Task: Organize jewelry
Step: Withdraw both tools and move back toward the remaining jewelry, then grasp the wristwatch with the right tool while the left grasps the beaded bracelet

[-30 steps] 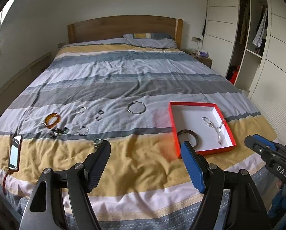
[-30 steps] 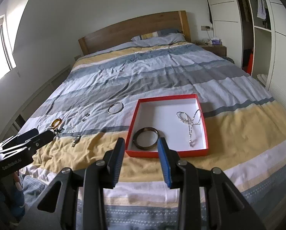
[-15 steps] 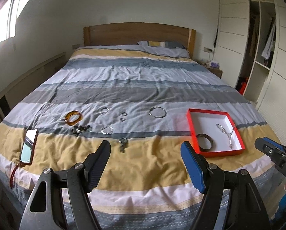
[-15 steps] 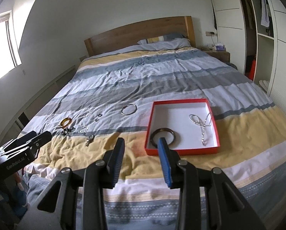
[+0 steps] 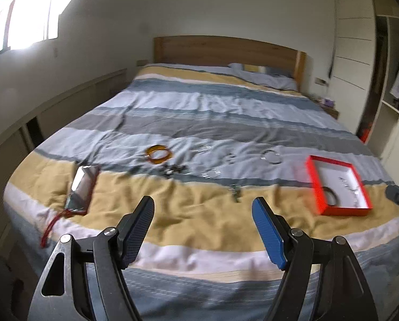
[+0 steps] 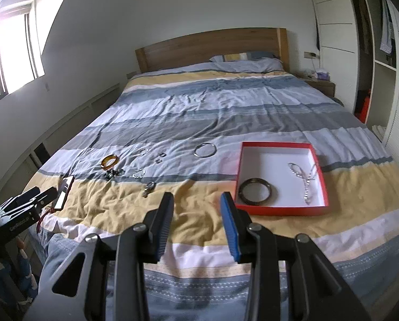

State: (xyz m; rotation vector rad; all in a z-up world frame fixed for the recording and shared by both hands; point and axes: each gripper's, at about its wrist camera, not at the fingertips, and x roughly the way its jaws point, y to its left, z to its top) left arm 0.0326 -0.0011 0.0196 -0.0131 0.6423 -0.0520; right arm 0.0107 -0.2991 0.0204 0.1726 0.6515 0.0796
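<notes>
A red tray (image 6: 282, 209) with a white floor lies on the striped bed; inside are a dark bangle (image 6: 255, 186) and a silver chain (image 6: 306, 178). The same red tray (image 5: 314, 184) shows at the right in the left wrist view. Loose pieces lie left of it: an orange bangle (image 6: 109, 161), a large silver bangle (image 6: 205, 150), a small bracelet (image 6: 138, 173), dark beads (image 6: 114, 173), small rings (image 6: 160, 157) and a metal piece (image 6: 148, 188). My right gripper (image 6: 196, 200) is open and empty, short of the tray. My left gripper (image 5: 203, 204) hangs wide open, empty, over the bed's foot.
A phone (image 5: 81, 188) with a red strap lies near the bed's left corner. The wooden headboard (image 6: 213, 45) is at the far end, a window (image 6: 15, 53) on the left wall, and an open wardrobe (image 6: 381, 80) on the right.
Both views have drawn back and swung left: the tray has slid right and shrunk in the left wrist view, and the phone has come further in. Neither gripper's jaws changed.
</notes>
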